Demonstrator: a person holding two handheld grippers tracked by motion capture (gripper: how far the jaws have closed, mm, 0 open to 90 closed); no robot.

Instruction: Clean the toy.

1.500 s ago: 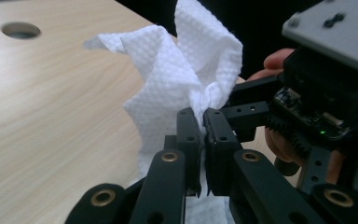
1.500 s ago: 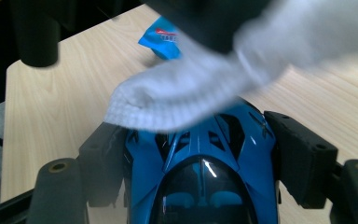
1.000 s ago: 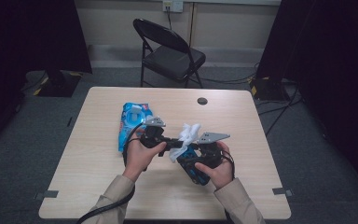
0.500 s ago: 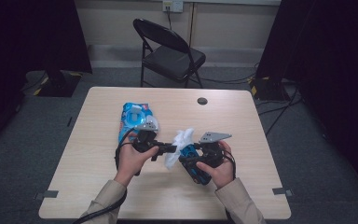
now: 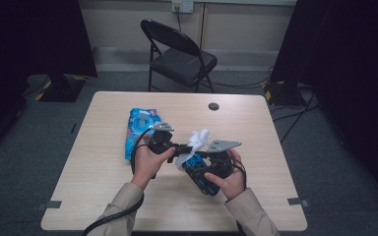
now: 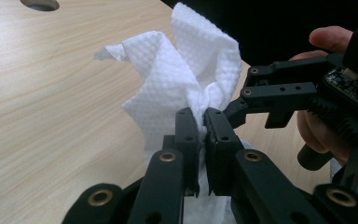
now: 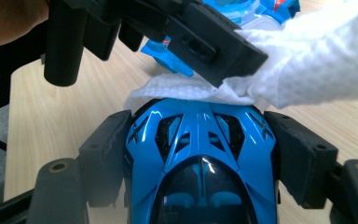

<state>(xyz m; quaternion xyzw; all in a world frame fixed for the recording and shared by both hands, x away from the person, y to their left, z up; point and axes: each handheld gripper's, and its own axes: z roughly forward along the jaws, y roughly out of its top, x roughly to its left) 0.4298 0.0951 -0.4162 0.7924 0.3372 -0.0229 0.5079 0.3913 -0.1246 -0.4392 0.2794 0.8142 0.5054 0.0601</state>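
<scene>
We work at a pale wood-grain worktop (image 5: 103,196) with a small round dark grommet hole (image 5: 213,106) near its far edge. It stands on grey carpet in a dim room, with a black folding chair (image 5: 179,56) beyond it and cables trailing over the floor at the right. On the worktop, left of our hands, lies a blue wipes packet (image 5: 137,129); whether its flap is open we cannot tell.

Our left claw (image 6: 202,130) is clenched on a crumpled white wipe (image 6: 177,84), whose loose folds stand up above the jaws. Our right claw (image 7: 200,158) grasps a glossy blue toy car (image 7: 200,163) by its flanks, one pad against each side. The wipe lies against the car's front end, pressed there by the left claw. In the high view both claws meet over the middle of the worktop, near its front edge, the car (image 5: 199,172) lifted just above the surface.
</scene>
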